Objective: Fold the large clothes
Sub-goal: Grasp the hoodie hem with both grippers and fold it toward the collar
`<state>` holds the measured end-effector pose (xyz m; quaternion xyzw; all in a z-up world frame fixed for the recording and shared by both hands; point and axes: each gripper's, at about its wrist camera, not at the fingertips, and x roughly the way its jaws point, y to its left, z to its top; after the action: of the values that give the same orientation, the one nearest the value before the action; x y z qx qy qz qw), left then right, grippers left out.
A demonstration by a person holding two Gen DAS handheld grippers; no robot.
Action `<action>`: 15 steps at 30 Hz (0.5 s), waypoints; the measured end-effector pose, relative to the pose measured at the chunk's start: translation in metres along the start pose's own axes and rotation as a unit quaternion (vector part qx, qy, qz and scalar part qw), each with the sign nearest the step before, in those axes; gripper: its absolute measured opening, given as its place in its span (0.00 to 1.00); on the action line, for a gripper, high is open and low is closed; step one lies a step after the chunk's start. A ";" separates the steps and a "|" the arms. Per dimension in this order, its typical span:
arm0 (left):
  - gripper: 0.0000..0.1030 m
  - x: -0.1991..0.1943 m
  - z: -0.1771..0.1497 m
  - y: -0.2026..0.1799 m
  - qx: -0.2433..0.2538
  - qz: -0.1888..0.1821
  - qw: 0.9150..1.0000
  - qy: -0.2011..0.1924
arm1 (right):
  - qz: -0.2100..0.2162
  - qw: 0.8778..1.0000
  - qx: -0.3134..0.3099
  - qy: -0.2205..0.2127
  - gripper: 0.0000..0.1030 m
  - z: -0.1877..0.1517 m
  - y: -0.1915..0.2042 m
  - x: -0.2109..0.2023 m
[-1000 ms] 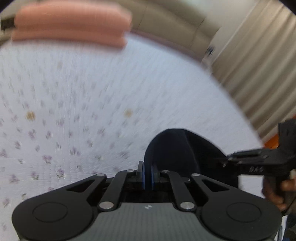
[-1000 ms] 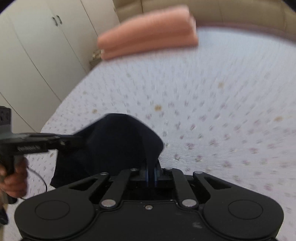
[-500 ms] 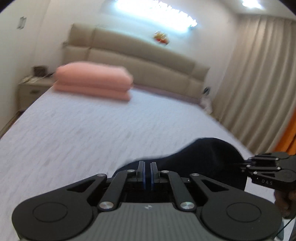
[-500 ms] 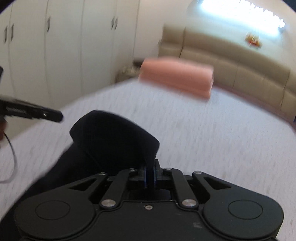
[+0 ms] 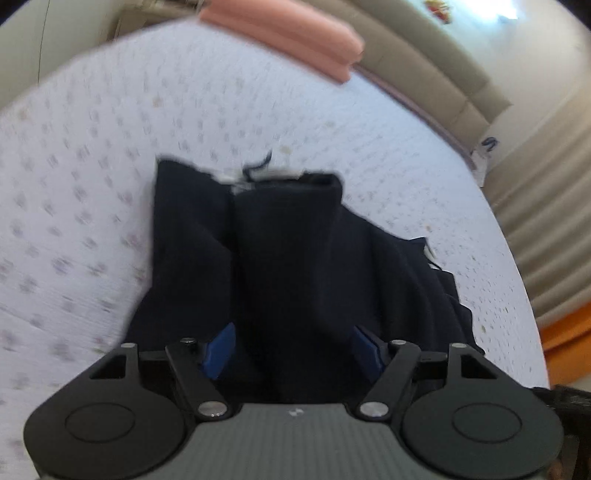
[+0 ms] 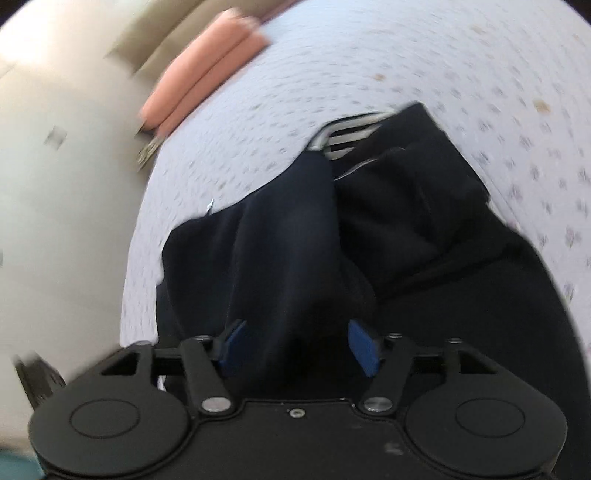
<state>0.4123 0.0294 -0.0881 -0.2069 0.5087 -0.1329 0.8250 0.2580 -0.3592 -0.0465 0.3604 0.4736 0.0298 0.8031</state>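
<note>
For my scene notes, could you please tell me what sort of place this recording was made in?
Most likely a bedroom: a dark garment lies on a bed with a floral-print sheet, pink pillows are stacked before a padded beige headboard, and pleated curtains hang alongside.

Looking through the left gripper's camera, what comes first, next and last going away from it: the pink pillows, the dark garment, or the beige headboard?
1. Dark garment: right at the open left gripper, lying between its blue pads.
2. Pink pillows: stacked at the far end of the bed, top centre.
3. Beige headboard: behind the pillows, upper right, against the wall.
</note>
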 end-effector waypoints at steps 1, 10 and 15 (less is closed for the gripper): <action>0.64 0.010 0.003 0.000 -0.008 0.004 1.000 0.002 | -0.004 1.000 0.017 0.003 0.76 0.000 0.000 0.005; 0.09 0.053 0.010 -0.006 -0.008 0.008 1.000 0.007 | 0.002 1.000 -0.020 -0.020 0.08 0.003 0.028 0.023; 0.08 -0.009 0.008 0.010 -0.055 -0.116 0.990 -0.057 | 0.024 0.991 -0.072 -0.106 0.08 0.016 0.027 -0.056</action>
<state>0.4152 0.0440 -0.0825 -0.3172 0.4401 -0.1878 0.8188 0.2475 -0.3700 0.0158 0.3141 0.3737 0.0444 0.8716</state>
